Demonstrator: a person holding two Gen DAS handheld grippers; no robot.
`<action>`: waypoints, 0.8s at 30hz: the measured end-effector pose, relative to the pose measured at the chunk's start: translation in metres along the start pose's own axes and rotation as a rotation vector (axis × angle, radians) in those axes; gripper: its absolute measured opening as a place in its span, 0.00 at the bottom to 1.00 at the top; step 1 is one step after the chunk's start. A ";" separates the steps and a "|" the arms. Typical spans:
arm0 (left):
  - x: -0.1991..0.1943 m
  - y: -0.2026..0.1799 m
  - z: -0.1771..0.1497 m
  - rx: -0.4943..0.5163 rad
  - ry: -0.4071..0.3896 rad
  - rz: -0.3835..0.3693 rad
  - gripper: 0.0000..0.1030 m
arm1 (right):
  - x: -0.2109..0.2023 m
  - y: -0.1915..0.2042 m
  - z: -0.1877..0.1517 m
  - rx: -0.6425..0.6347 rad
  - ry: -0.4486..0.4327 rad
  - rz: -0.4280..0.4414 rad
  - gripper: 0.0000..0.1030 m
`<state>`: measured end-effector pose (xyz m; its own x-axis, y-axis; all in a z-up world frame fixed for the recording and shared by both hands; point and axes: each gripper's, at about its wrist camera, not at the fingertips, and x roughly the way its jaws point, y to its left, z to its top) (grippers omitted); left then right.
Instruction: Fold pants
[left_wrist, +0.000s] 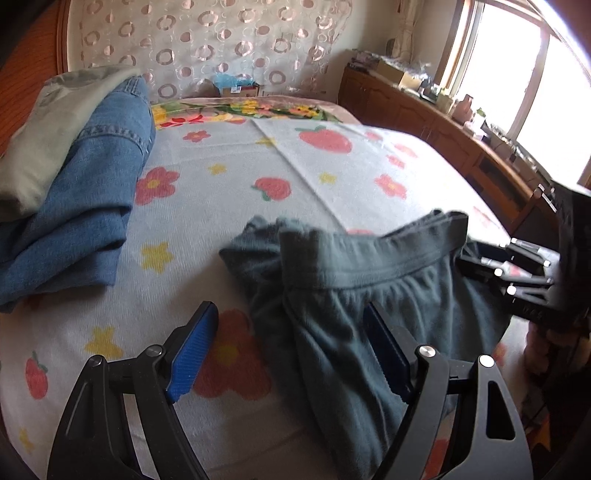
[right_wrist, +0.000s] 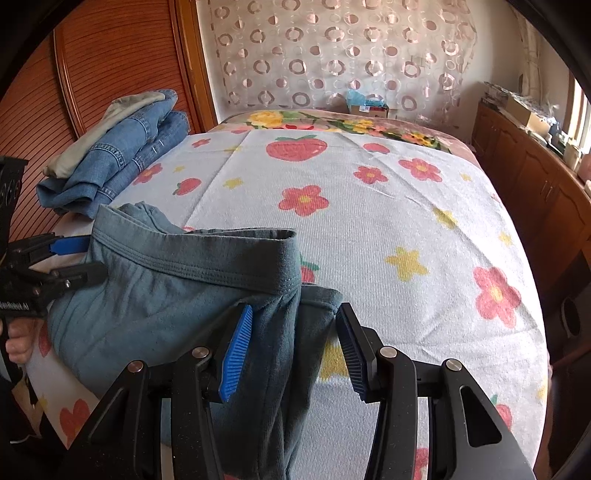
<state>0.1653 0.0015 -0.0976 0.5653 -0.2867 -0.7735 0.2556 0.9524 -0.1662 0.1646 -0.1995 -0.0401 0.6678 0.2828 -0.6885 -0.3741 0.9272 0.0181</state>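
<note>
Setting: a bedroom, with a bed covered by a pale blanket (right_wrist: 369, 229) printed with flowers, stars and strawberries; a circle-patterned curtain (right_wrist: 332, 62) hung at the far wall, and wooden cabinets ran along one side.

Item: one pair of grey-green knit pants (right_wrist: 166, 295), soft and ribbed, with a stitched elastic waistband. The pants were bunched and partly doubled over, lying directly ahead of and beneath both grippers, at the near edge of the bed. The waistband stood raised and curled rather than flat.

Left gripper (left_wrist: 291, 354): jaws spread wide, one pad over bare blanket, the other above the cloth; nothing was pinched.

Right gripper (right_wrist: 295, 350): jaws part-open, with a hanging fold of the pants between the pads; whether the cloth was actually pressed could not be told.

Also noted: folded blue jeans (left_wrist: 85, 206) with a grey-green garment (left_wrist: 44, 140) on top, well beyond the left gripper.

Risks, as judged: the limp knit could slip from a loose pinch; layers could be caught unevenly, so that a crooked fold resulted; the blanket could be pinched along with the pants.
</note>
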 end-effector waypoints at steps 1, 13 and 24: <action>-0.001 0.001 0.002 -0.003 -0.008 0.007 0.79 | 0.000 0.000 0.000 0.001 0.000 0.002 0.47; 0.014 0.009 0.012 -0.053 0.018 -0.031 0.57 | -0.001 -0.003 0.000 0.006 -0.001 0.006 0.47; 0.016 0.001 0.012 -0.028 0.002 -0.063 0.33 | -0.003 -0.011 0.000 0.037 -0.005 0.040 0.31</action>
<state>0.1844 -0.0033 -0.1026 0.5469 -0.3461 -0.7623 0.2687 0.9349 -0.2317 0.1672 -0.2108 -0.0381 0.6558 0.3211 -0.6833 -0.3768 0.9235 0.0723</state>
